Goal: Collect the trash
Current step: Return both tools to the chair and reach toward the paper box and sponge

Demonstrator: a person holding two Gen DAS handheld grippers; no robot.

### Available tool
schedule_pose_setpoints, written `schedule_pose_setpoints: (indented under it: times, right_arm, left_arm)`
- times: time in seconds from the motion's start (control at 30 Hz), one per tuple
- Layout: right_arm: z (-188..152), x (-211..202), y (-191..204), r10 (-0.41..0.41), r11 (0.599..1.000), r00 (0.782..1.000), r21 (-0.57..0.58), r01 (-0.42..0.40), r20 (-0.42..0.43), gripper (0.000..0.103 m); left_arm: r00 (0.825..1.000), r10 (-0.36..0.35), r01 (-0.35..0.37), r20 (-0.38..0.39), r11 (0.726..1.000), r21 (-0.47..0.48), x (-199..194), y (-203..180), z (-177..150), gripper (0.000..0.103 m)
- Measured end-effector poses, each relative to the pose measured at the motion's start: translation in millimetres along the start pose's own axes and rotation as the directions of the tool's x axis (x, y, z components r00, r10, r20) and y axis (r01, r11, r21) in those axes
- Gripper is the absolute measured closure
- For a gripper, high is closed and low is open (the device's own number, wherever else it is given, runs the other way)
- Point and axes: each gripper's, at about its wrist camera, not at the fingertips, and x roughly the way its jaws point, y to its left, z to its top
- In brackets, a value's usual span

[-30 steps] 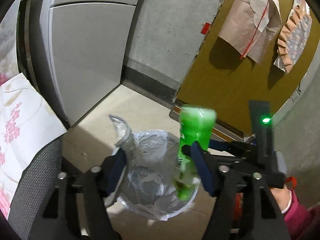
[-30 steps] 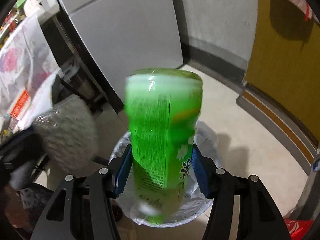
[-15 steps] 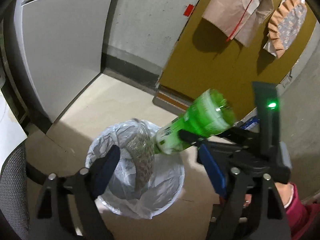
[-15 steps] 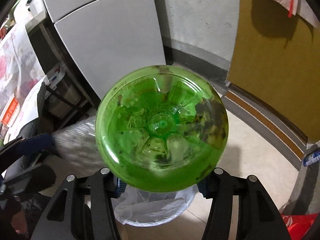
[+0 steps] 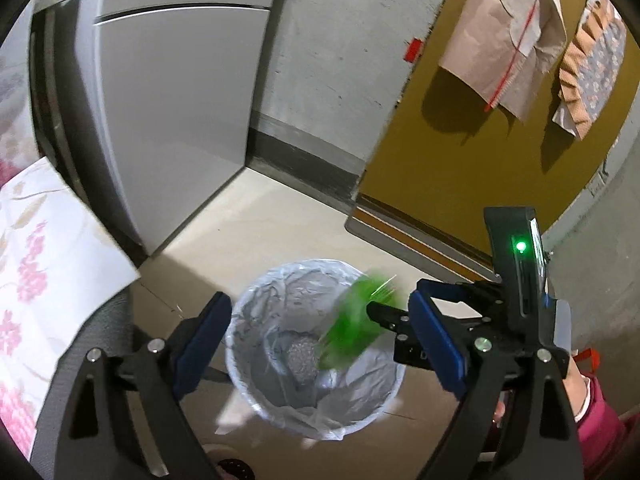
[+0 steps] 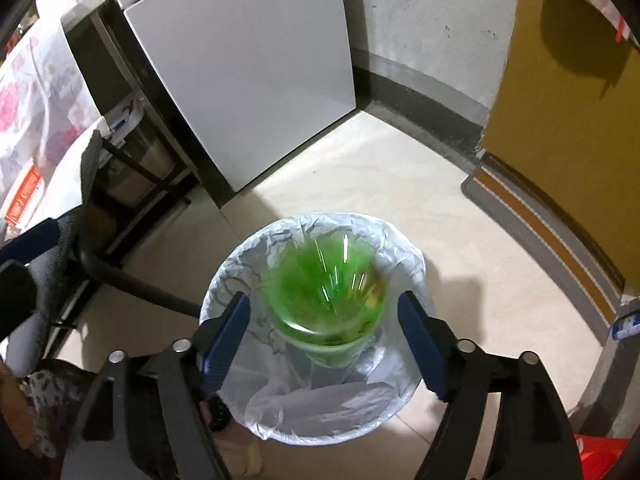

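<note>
A round bin with a white liner (image 5: 256, 292) (image 6: 248, 248) stands on the floor below both grippers. A green plastic bottle (image 6: 326, 300) (image 5: 352, 328), blurred by motion, is dropping free into its mouth. My right gripper (image 6: 324, 336) hangs above the bin, its jaws opening, with the bottle below and between the blue pads (image 6: 226, 332) but touching neither. My left gripper (image 5: 320, 344) is also over the bin with opening jaws and nothing in them. A crumpled clear wrapper (image 5: 300, 360) lies in the bin. The right gripper's body shows a green light (image 5: 520, 246).
A grey cabinet (image 6: 248, 72) stands behind the bin, and a yellow door (image 6: 568, 92) with a doormat (image 6: 536, 216) is on the right. A mesh chair (image 5: 72, 344) and a flowered cloth (image 5: 36, 264) are on the left. A red-sleeved hand (image 5: 580, 380) holds the right gripper.
The green bottle has left the right gripper's jaws and is falling into the bin. The clear wrapper dropped from the left gripper into the bin. Both pairs of jaws stand wider.
</note>
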Motion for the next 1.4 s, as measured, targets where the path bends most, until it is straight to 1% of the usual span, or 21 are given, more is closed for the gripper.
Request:
schedule_pose_setpoints:
  times: [0.07, 0.2, 0.33, 0.4, 0.5, 0.6, 0.7, 0.73, 0.77, 0.83, 0.9, 1.0, 1.03, 1.1, 1.13, 1.17, 1.2, 1.23, 1.3, 1.33, 1.4]
  right_arm:
    - [1.2, -4.0, 3.3, -0.005, 1.000, 1.000, -0.001, 0.005, 0.008, 0.026]
    - [6.9, -23.8, 12.1, -0.026, 1.000, 0.998, -0.014, 0.026, 0.055, 0.026]
    - [10.3, -49.2, 26.4, -0.015, 0.999, 0.994, -0.033, 0.019, 0.108, 0.026]
    - [13.3, -62.2, 37.1, 0.002, 0.999, 0.991, -0.047, 0.004, 0.136, 0.026]
    - [18.2, -82.6, 62.4, 0.045, 0.996, 0.982, -0.079, -0.031, 0.182, 0.026]
    - [21.6, -98.2, 86.8, 0.097, 0.992, 0.972, -0.104, -0.076, 0.214, 0.026]
    - [26.5, -114.2, 119.9, 0.170, 0.978, 0.957, -0.158, -0.135, 0.234, 0.026]
    - [28.1, -120.6, 136.5, 0.209, 0.968, 0.949, -0.189, -0.166, 0.238, 0.026]
    - [28.4, -124.5, 144.8, 0.231, 0.961, 0.944, -0.206, -0.183, 0.237, 0.026]
    - [28.5, -131.6, 173.3, 0.282, 0.941, 0.931, -0.256, -0.222, 0.230, 0.024]
    - [27.2, -136.7, 198.5, 0.319, 0.920, 0.923, -0.304, -0.247, 0.217, 0.024]
    - [22.4, -138.5, 242.4, 0.372, 0.878, 0.912, -0.384, -0.285, 0.174, 0.024]
    - [21.7, -138.1, 251.4, 0.380, 0.869, 0.910, -0.400, -0.291, 0.163, 0.024]
    - [17.1, -135.8, 279.0, 0.401, 0.843, 0.906, -0.440, -0.309, 0.133, 0.024]
    - [14.5, -134.3, 288.7, 0.408, 0.834, 0.905, -0.453, -0.315, 0.122, 0.024]
    - [11.9, -133.3, 297.6, 0.415, 0.824, 0.903, -0.467, -0.321, 0.110, 0.024]
    - [10.1, -131.5, 308.4, 0.422, 0.812, 0.901, -0.483, -0.327, 0.099, 0.024]
    - [7.9, -129.4, 321.4, 0.430, 0.796, 0.899, -0.505, -0.333, 0.084, 0.024]
    - [3.8, -127.1, 339.2, 0.442, 0.773, 0.895, -0.534, -0.343, 0.065, 0.024]
    - [2.1, -125.0, 352.7, 0.450, 0.759, 0.891, -0.549, -0.351, 0.053, 0.024]
    - [1.6, -121.9, 374.4, 0.469, 0.730, 0.883, -0.577, -0.366, 0.034, 0.024]
  left_arm:
    - [1.000, 0.010, -0.010, 0.008, 1.000, -0.008, -5.2, 5.9, -1.1, 0.016]
    - [0.999, 0.022, -0.022, 0.026, 0.999, -0.027, -17.7, 15.0, -5.4, 0.016]
    - [0.997, 0.051, -0.048, 0.051, 0.998, -0.050, -38.9, 25.7, -12.7, 0.016]
    - [0.995, 0.079, -0.075, 0.066, 0.995, -0.060, -52.7, 31.5, -17.6, 0.016]
    - [0.984, 0.152, -0.145, 0.089, 0.986, -0.078, -78.6, 42.9, -28.8, 0.016]
    - [0.964, 0.244, -0.232, 0.101, 0.965, -0.120, -110.4, 58.3, -41.8, 0.016]
    - [0.935, 0.336, -0.316, 0.109, 0.933, -0.171, -145.6, 75.0, -58.5, 0.016]
    - [0.924, 0.367, -0.343, 0.109, 0.919, -0.194, -159.7, 81.6, -66.5, 0.016]
    - [0.915, 0.389, -0.361, 0.106, 0.908, -0.211, -169.8, 86.5, -72.8, 0.016]
    - [0.892, 0.444, -0.412, 0.088, 0.876, -0.251, -190.6, 97.8, -87.5, 0.016]
    - [0.875, 0.479, -0.442, 0.070, 0.849, -0.289, -209.1, 110.7, -102.7, 0.016]
    - [0.850, 0.524, -0.473, 0.053, 0.804, -0.362, -238.4, 132.4, -125.9, 0.016]
    - [0.837, 0.545, -0.485, 0.054, 0.784, -0.386, -250.0, 139.1, -133.8, 0.016]
    - [0.816, 0.576, -0.503, 0.053, 0.752, -0.426, -270.6, 148.3, -149.4, 0.016]
    - [0.798, 0.600, -0.521, 0.047, 0.727, -0.447, -283.2, 155.1, -160.5, 0.016]
    - [0.786, 0.617, -0.534, 0.040, 0.709, -0.461, -289.9, 159.9, -165.4, 0.016]
    - [0.768, 0.640, -0.551, 0.030, 0.684, -0.479, -300.4, 168.2, -172.5, 0.016]
    - [0.757, 0.653, -0.560, 0.025, 0.668, -0.490, -307.4, 171.8, -177.1, 0.016]
    - [0.728, 0.685, -0.582, 0.010, 0.626, -0.519, -322.9, 183.1, -185.1, 0.016]
    - [0.707, 0.707, -0.596, 0.002, 0.597, -0.537, -333.7, 192.8, -189.6, 0.016]
    - [0.677, 0.736, -0.616, -0.009, 0.560, -0.554, -347.7, 207.9, -194.5, 0.016]
